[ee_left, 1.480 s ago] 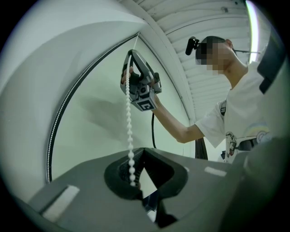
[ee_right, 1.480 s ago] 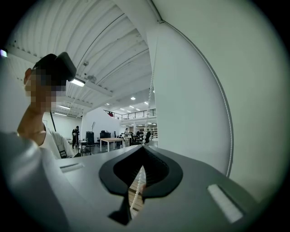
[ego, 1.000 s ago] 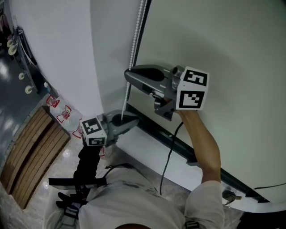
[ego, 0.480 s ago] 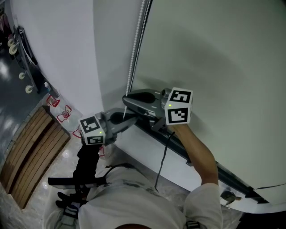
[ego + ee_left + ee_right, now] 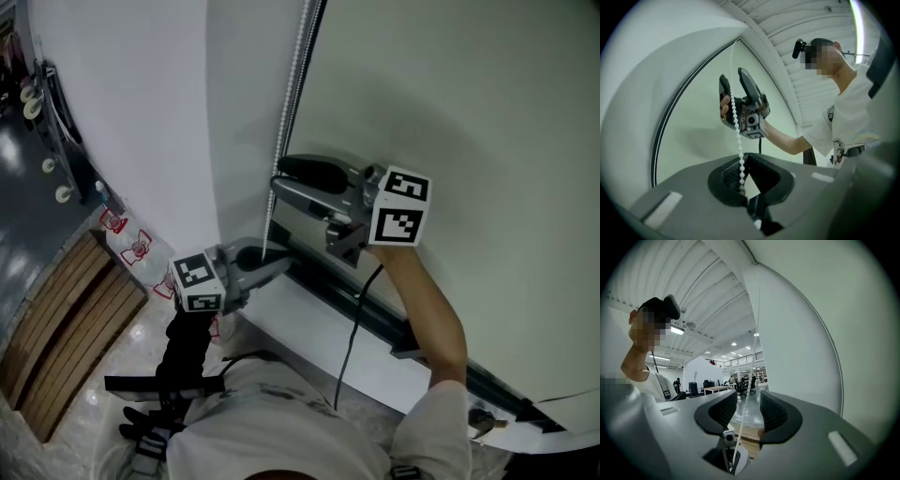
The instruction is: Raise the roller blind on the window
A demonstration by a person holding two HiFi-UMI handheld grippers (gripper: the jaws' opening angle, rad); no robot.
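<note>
Hanging bead chain (image 5: 291, 103) (image 5: 736, 122) (image 5: 746, 397): white. It runs down the left edge of the roller blind, just beside the white wall (image 5: 141, 112). One strand passes through both grippers.
Roller blind (image 5: 450, 112): pale sheet that fills the right and far part of the head view. It is down, and its lower edge meets a dark rail (image 5: 375, 314).
Right gripper (image 5: 279, 175) (image 5: 748, 411) (image 5: 736, 84): the higher of the two, pointing left at the chain. Its jaws have just been opening and stand wide. The chain runs between the pads, and neither pad presses on it.
Left gripper (image 5: 272, 262) (image 5: 743, 176): the lower of the two, at the near end of the chain, just beside the left end of the dark rail. Its jaws are narrow and clamped on the chain, and the visible run of beads ends at the pads.
Gripper relation: the right gripper is above the left, the two are apart, and both are on the same strand.
Black cable (image 5: 352, 347): hangs from the right gripper toward the person's white shirt (image 5: 281, 422).
Wooden slats (image 5: 66, 309): on the floor, near left, well apart from the chain.
</note>
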